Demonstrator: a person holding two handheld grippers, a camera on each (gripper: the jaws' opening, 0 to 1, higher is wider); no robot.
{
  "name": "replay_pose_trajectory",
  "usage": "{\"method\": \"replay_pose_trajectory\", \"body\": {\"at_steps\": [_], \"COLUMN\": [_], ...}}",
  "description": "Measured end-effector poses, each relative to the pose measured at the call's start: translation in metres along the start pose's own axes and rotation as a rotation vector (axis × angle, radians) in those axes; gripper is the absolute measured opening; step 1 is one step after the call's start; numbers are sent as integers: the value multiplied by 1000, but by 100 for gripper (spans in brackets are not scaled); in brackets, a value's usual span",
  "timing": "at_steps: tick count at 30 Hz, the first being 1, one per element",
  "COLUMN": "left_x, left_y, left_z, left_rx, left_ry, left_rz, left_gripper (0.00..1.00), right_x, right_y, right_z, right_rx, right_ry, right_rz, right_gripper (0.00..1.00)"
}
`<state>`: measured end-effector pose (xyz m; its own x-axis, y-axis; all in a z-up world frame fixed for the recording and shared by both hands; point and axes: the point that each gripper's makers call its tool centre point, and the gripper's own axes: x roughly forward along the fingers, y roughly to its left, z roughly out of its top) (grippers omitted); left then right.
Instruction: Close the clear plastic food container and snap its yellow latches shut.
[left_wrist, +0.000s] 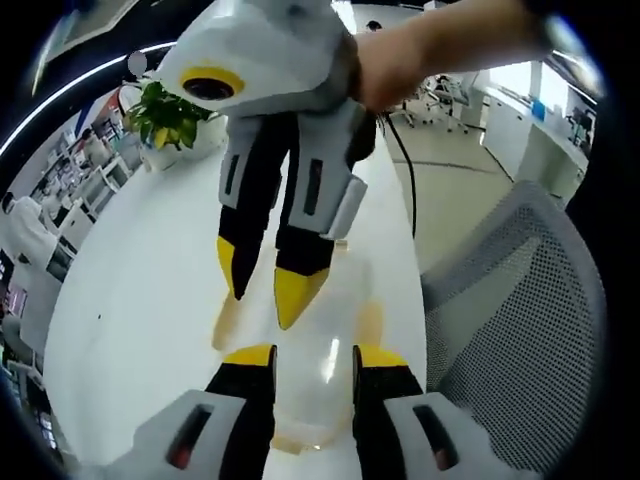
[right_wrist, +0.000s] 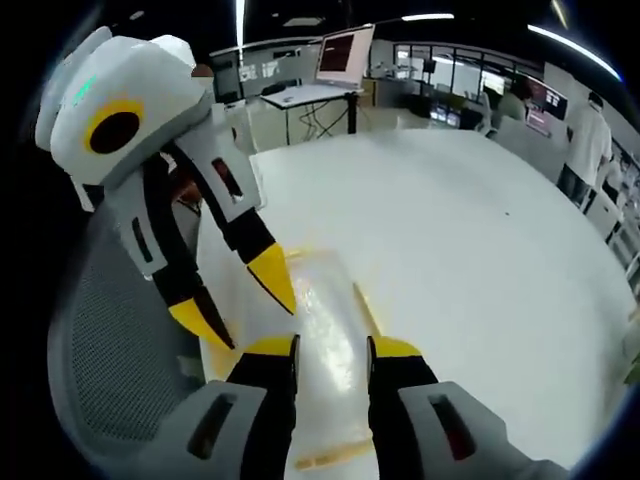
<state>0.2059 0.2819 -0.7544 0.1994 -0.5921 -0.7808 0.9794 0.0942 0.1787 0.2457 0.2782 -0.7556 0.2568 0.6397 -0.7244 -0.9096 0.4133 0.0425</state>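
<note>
Container (left_wrist: 320, 370) sits lower centre on the white table (left_wrist: 150, 290), lid looks down, latches (right_wrist: 365, 305) unclear; left gripper (left_wrist: 313, 352) and right gripper (right_wrist: 331, 345) both hover, jaws apart, gripping nothing.

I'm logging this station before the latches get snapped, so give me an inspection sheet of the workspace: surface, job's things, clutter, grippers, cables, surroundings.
Surface: white table, bare around the container.
Job's things: clear plastic food container with yellow latches along its sides, lying at the table edge; whether the lid is fully seated cannot be told.
Clutter: potted plant at the far end.
Grippers: left gripper and right gripper, both open, jaws straddling the container from opposite ends, tips close to it.
Cables: black cable running from the right gripper.
Surroundings: grey mesh chair beside the table; office desks, a monitor, people behind.
</note>
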Motion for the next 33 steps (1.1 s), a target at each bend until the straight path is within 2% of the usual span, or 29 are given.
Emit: {"method": "replay_pose_trajectory", "body": {"at_steps": [11,18,22,23,27,33], "left_x": [5,8,11,12,14,16], "left_y": [-12,-17,-18,-18,-16,-14], "left_z": [3,0,-2,-4,-7,-6], "left_rx": [34,83,102,109,118,128], "left_ry": [-3,20,36,43,61,54], "left_rz": [-23,-32,-31,-26,-12,-11], "left_gripper": [24,24,24,24,25,27], "right_x": [1,7,10,10,13,19], "right_y": [-10,-16,-21,-19,-21,-24], "right_z": [3,1,-4,-5,-6,-5], "right_rx": [-26,-81,-73,-54,-24,-18], "right_ry": [22,73,113,123,143,187], "right_rz": [6,36,78,113,164,207], "right_gripper": [24,26,30,30,30,26]}}
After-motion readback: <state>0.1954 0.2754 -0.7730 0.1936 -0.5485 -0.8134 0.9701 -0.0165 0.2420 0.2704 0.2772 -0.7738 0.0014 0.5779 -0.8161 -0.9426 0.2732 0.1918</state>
